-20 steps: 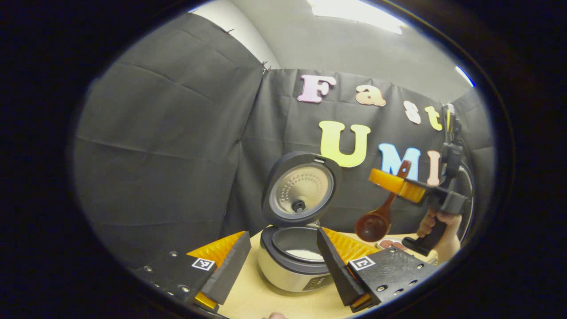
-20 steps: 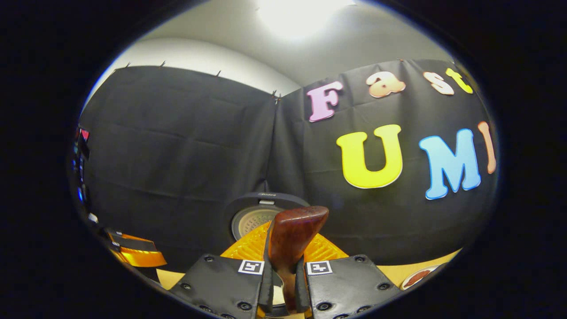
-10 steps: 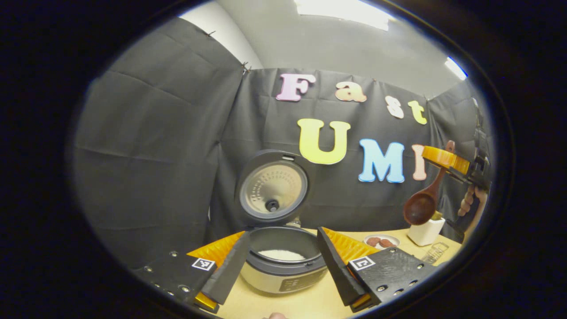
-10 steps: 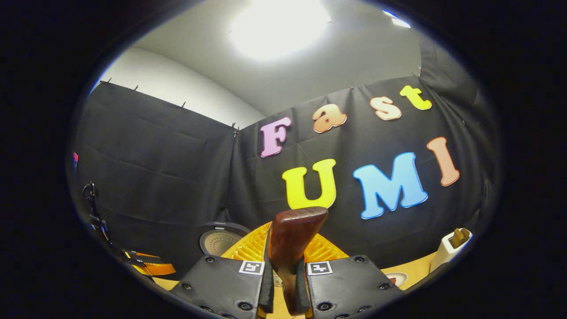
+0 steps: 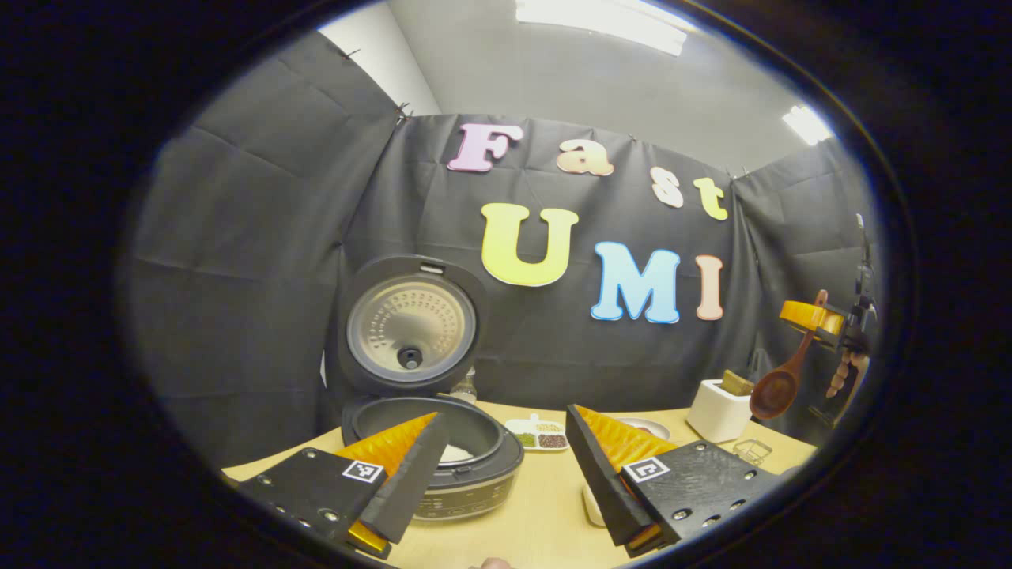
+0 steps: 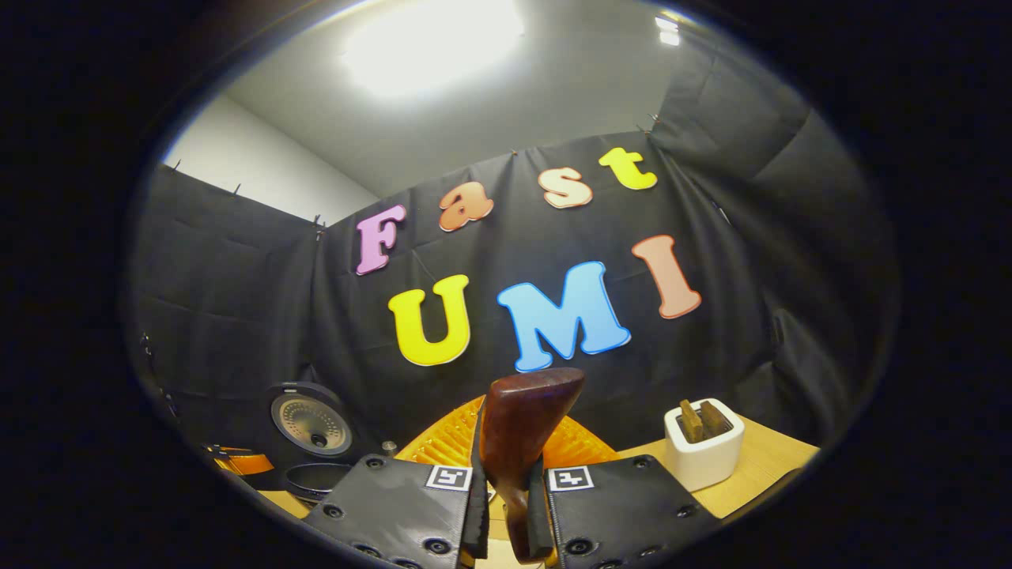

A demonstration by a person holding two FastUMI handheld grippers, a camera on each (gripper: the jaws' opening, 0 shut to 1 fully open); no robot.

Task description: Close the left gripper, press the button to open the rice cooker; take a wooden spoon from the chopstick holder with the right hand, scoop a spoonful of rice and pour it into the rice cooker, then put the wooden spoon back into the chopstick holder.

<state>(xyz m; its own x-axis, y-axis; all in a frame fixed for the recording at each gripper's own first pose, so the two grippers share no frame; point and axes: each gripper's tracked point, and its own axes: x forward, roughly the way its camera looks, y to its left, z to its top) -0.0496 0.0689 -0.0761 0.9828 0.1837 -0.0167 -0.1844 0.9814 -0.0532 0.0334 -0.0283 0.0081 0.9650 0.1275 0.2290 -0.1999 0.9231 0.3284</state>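
Both grippers over the table [image 5: 545, 529]: right gripper [image 6: 510, 506] clamps wooden spoon [image 6: 518, 442], left gripper [image 5: 506, 474] gapes.

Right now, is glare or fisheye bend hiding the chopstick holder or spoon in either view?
Left gripper view: chopstick holder and wooden spoon sharp but small near the curved edge. Right gripper view: ceiling light blows out overhead; holder is clear, spoon handle looms large.
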